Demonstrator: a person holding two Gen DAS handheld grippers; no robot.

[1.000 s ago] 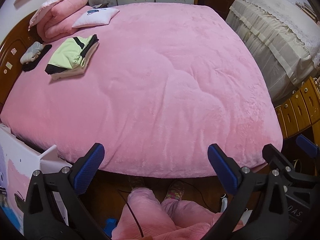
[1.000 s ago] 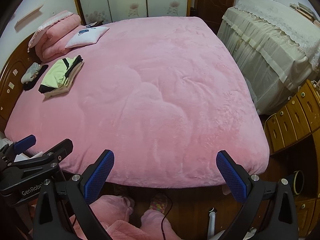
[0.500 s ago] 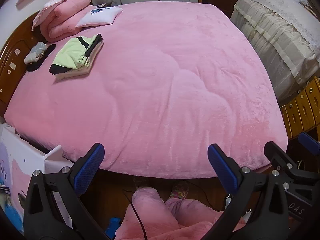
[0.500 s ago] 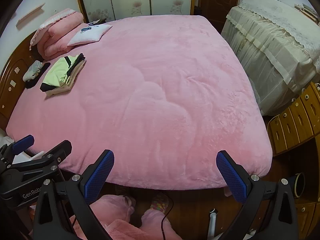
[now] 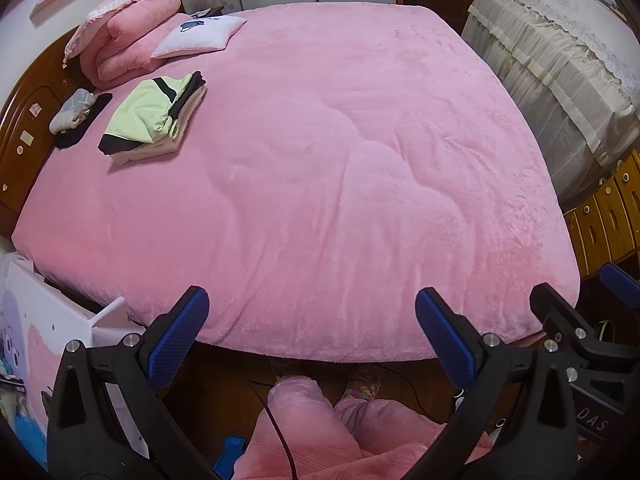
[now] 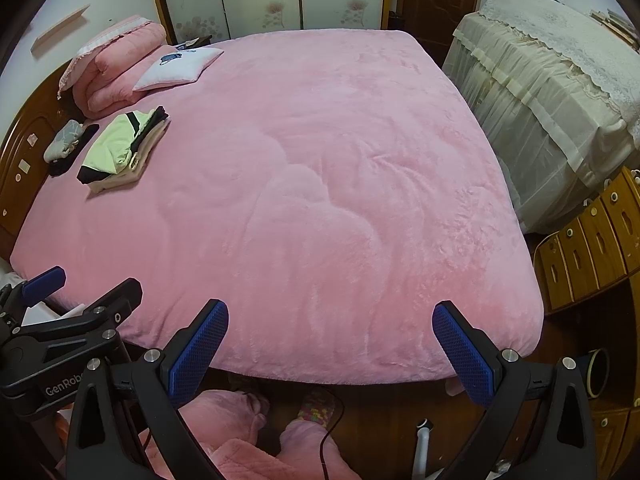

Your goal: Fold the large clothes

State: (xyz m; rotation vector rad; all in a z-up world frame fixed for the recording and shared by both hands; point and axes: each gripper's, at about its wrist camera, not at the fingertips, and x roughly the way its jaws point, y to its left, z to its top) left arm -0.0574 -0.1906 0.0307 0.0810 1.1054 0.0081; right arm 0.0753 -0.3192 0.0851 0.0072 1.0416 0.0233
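The left gripper (image 5: 307,334) is spread wide and holds nothing; the right gripper (image 6: 330,342) is the same. Both hang side by side above the floor at the foot edge of the bed (image 6: 320,208), over the person's legs (image 5: 304,416), touching no cloth.

Beyond them the pink cover (image 5: 320,160) lies flat and bare. The only clothes in sight are a folded stack (image 5: 154,114), green on top, far off near the headboard (image 5: 24,128), beside a small grey bundle (image 5: 74,110) and the pillows (image 5: 200,36).

The risk, as I judge it: no unfolded garment shows, so reaching for the stack could undo finished work. The stack is well apart from both grippers, and a long reach could drag the plush cover or snag the cable (image 5: 280,432) by the legs.
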